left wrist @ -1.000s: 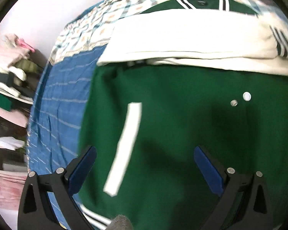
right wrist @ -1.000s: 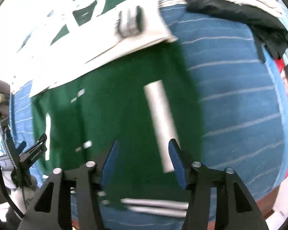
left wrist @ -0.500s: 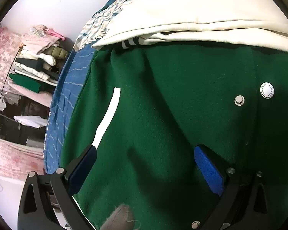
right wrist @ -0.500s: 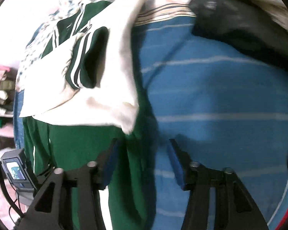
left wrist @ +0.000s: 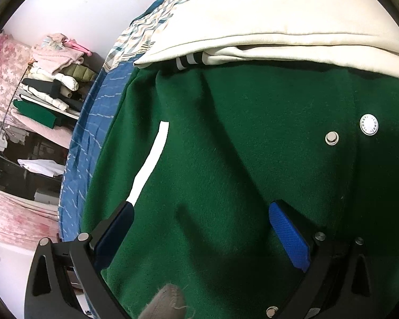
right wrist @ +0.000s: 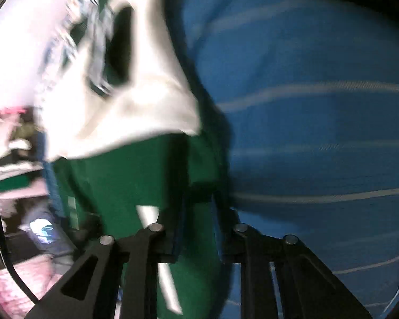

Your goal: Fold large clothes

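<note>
A green varsity jacket [left wrist: 239,138] with cream sleeves [left wrist: 279,29] lies spread on a blue striped bedsheet [left wrist: 93,117]. My left gripper [left wrist: 199,228] is open, low over the jacket's green body beside a white pocket strip [left wrist: 153,156] and two snap buttons [left wrist: 368,124]. In the blurred right wrist view, my right gripper [right wrist: 196,212] has its jaws close together on the jacket's green side edge [right wrist: 199,164], below the folded cream sleeve [right wrist: 135,111].
A rack of stacked folded clothes [left wrist: 50,79] stands left of the bed by a white wall. A checked cloth [left wrist: 143,32] lies at the head of the bed. The blue sheet [right wrist: 319,133] stretches to the right of the jacket.
My left gripper dropped closer to the jacket and stayed open. My right gripper moved to the jacket's right edge and closed on the green fabric.
</note>
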A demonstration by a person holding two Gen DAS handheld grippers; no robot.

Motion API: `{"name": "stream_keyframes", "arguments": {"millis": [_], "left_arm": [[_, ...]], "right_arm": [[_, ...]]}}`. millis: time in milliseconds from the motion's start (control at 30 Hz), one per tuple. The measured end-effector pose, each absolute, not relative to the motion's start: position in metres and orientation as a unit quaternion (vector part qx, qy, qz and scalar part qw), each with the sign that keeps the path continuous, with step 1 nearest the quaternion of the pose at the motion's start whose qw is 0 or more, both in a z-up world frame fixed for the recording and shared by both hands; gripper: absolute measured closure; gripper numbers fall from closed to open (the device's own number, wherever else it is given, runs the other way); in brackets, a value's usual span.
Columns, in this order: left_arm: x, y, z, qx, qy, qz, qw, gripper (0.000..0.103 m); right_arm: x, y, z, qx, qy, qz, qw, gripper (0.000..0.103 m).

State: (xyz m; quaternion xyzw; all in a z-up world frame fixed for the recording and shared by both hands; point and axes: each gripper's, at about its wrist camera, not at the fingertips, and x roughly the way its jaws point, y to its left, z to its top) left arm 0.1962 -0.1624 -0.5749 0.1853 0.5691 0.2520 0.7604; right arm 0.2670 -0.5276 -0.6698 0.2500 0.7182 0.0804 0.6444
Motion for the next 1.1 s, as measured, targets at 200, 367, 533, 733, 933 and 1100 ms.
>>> {"name": "stream_keyframes", "arguments": {"millis": [200,367,533,733,933,1100], "left_arm": [[0.198,-0.16,-0.575,0.181,0.572,0.236,0.765,0.0],[0.197,-0.163,-0.575,0.187,0.563,0.24,0.769,0.0],[0.197,-0.171,-0.576,0.203,0.557,0.256,0.764,0.0],[0.199,-0.174,-0.577,0.201,0.557,0.284,0.754,0.0],[0.192,-0.194,-0.564,0.23,0.57,0.315,0.723,0.0],[0.145,-0.266,-0.528,0.307,0.545,0.329,0.707,0.0]], "right_arm": [[0.257,-0.555,-0.657,0.199,0.717,-0.027,0.668,0.103],[0.264,-0.555,-0.633,0.269,0.693,0.054,0.666,0.052],[0.284,-0.537,-0.67,0.249,0.71,0.053,0.656,0.079],[0.281,-0.537,-0.668,0.192,0.711,0.037,0.675,0.097],[0.294,-0.537,-0.662,0.156,0.734,0.079,0.656,0.071],[0.279,-0.547,-0.631,0.087,0.73,0.102,0.671,0.027]]}}
